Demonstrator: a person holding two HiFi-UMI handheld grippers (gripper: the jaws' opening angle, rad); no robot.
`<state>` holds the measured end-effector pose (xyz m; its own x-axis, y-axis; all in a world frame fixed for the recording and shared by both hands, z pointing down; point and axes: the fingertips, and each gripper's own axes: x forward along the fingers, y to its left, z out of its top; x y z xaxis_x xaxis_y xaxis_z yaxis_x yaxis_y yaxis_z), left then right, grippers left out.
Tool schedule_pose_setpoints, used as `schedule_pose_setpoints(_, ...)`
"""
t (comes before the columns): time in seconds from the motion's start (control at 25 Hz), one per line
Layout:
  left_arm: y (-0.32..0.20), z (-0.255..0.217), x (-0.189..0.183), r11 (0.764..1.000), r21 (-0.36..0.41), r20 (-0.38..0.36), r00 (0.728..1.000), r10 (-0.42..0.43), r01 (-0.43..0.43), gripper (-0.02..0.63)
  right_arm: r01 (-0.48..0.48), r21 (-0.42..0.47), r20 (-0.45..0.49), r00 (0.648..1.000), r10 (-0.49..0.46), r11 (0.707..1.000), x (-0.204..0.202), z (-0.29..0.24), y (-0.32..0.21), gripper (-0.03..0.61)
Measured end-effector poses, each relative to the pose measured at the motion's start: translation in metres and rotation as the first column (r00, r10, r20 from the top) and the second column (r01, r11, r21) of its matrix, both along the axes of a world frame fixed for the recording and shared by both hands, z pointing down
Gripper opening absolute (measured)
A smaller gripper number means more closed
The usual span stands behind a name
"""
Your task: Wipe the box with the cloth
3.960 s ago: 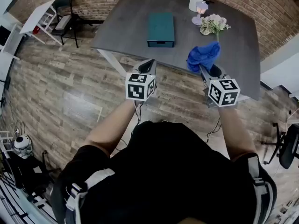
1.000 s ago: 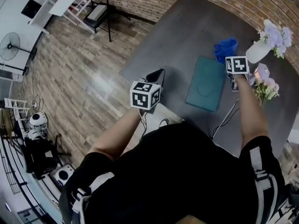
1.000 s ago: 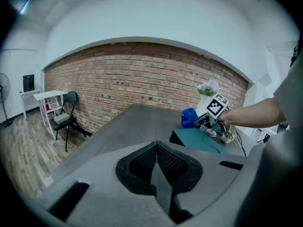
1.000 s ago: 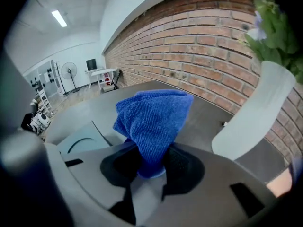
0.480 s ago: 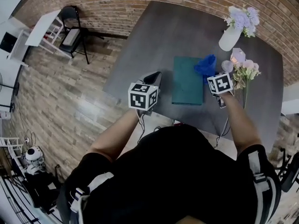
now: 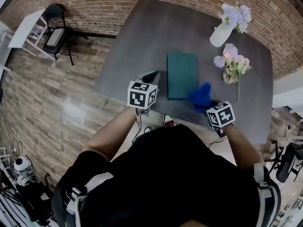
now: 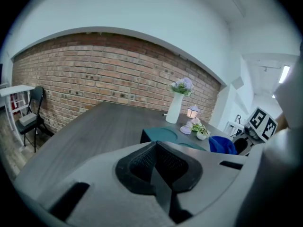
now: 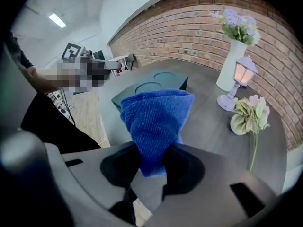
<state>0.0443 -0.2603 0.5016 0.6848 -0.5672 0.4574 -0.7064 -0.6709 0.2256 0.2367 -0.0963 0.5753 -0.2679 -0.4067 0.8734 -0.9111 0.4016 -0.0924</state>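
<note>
Box (image 6: pixel 182 74): flat teal rectangle, matte, two shallow round recesses in the lid. It lies flat mid-table (image 6: pixel 142 37), long side running 12 to 6 in the head view.

Right gripper (image 8: pixel 151 162): jaws clamped on the cloth (image 8: pixel 156 119). The cloth is blue microfibre, bunched into a wad that sticks out past the jaw tips. In the head view the wad sits at the box's 5 o'clock corner, overlapping its edge. Can't tell whether it actually touches the lid.

Left gripper (image 7: pixel 158 164): jaws together, nothing between them. It is at the box's 8 o'clock, over the near table edge and apart from the box.

White vase (image 6: pixel 220 34) with purple flowers is at the box's 1 o'clock. A small lamp (image 6: pixel 229 51) and a loose flower sprig (image 6: pixel 234 70) are at 2 to 3 o'clock. All are clear of the box.
</note>
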Motion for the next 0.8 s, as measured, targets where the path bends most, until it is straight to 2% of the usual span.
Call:
schedule_pose_setpoints(0.12, -0.002, 0.003, -0.009, 1.000, 0.001, -0.006, 1.000, -0.018, 0.018, 0.009, 0.038, -0.014, -0.011, 0.999, -0.038, 0.999, 0.001, -0.012, 0.010, 0.124)
schedule_pose_setpoints(0.2, -0.005, 0.002, -0.019, 0.999, 0.003, -0.013, 0.999, -0.041, 0.041, 0.009, 0.035, 0.019, -0.035, 0.999, -0.034, 0.999, 0.012, -0.026, -0.005, 0.124)
schedule_pose_setpoints(0.44, -0.008, -0.003, -0.067, 0.988, 0.025, -0.008, 0.988, -0.154, 0.154, 0.009, -0.046, 0.131, -0.152, 0.986, 0.065, 0.990, 0.063, -0.048, -0.101, 0.124)
schedule_pose_setpoints(0.56, -0.009, -0.002, -0.115, 0.962, 0.014, 0.001, 0.962, -0.272, 0.272, 0.009, -0.064, 0.191, -0.257, 0.960, 0.113, 0.980, 0.079, -0.053, -0.161, 0.124)
schedule_pose_setpoints(0.68, 0.001, -0.002, -0.167, 0.921, 0.001, 0.006, 0.921, -0.390, 0.390, 0.009, -0.025, 0.249, -0.319, 0.942, 0.107, 0.968, 0.054, -0.053, -0.212, 0.124)
schedule_pose_setpoints(0.8, 0.013, -0.001, -0.202, 0.885, -0.022, -0.008, 0.885, -0.466, 0.466, 0.009, 0.075, 0.220, -0.235, 0.972, -0.022, 0.973, -0.031, -0.039, -0.230, 0.126)
